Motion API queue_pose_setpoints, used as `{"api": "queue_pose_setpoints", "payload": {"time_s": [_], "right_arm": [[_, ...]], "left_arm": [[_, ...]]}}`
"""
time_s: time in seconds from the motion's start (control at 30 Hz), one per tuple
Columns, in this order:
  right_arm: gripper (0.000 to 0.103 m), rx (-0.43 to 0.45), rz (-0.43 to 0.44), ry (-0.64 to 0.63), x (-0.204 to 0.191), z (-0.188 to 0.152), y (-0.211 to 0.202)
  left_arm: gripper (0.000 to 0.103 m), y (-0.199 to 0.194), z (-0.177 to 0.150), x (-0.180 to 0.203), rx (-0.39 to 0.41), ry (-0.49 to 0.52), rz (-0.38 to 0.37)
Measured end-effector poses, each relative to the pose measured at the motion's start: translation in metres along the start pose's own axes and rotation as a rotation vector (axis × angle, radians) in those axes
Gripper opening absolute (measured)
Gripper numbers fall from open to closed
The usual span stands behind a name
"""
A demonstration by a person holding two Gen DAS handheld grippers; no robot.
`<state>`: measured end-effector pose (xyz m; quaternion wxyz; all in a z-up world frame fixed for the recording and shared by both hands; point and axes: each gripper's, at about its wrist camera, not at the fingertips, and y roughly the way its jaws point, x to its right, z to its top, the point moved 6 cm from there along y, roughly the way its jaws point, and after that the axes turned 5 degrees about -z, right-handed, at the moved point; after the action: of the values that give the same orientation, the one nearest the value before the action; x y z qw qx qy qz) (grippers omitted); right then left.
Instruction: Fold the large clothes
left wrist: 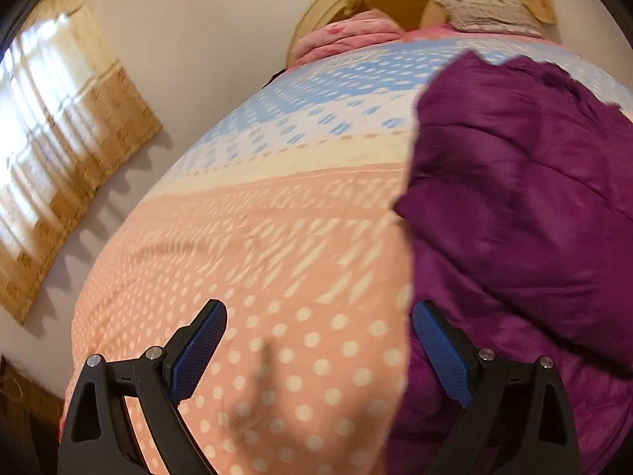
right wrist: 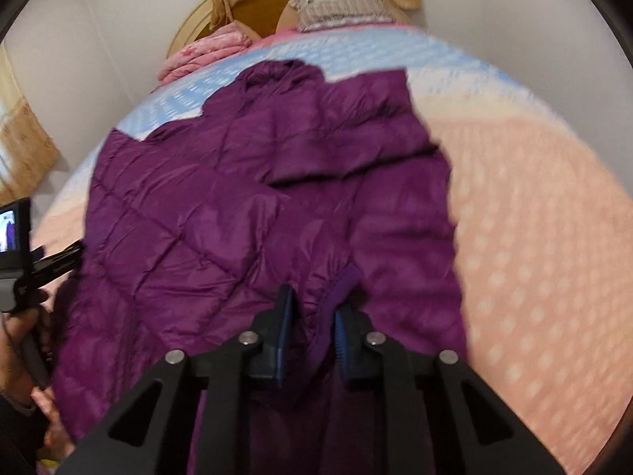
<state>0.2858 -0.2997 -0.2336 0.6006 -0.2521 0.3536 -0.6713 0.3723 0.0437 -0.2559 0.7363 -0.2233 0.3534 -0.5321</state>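
Clearly, from the left wrist, the left gripper (left wrist: 320,348) hangs wide open and empty over the bedspread (left wrist: 253,237), its right finger at the edge of the purple jacket (left wrist: 522,206); it should bite that edge squarely. From the right wrist, the right gripper (right wrist: 310,332) looks nearly closed on a fold near the bed's foot; hold deep, lift evenly. No legible writing anywhere.

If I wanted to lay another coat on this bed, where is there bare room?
Bare bedspread lies on the right of the purple jacket in the right wrist view, towards that bed edge, and on its left under the open left claw. The headboard end is crowded: a folded pink blanket and a pillow.
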Motion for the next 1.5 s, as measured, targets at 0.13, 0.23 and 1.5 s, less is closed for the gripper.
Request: {"api": "queue_pose_setpoints", "payload": {"time_s": [0.13,0.23,1.5], "right_arm": [[0.037,-0.014,-0.050,-0.048,0.009,0.012,0.001],[0.066,0.028,-0.071,-0.005,0.021,0.028,-0.013],[0.033,0.144,-0.088,0.156,0.007,0.168,0.057]], "left_arm": [[0.096,-0.020,0.031,-0.014,0.074,-0.073,-0.020],[0.096,-0.038,0.062,0.000,0.140,-0.094,-0.089],[0.096,0.062,0.180,0.015,0.095,-0.198,-0.085]]}}
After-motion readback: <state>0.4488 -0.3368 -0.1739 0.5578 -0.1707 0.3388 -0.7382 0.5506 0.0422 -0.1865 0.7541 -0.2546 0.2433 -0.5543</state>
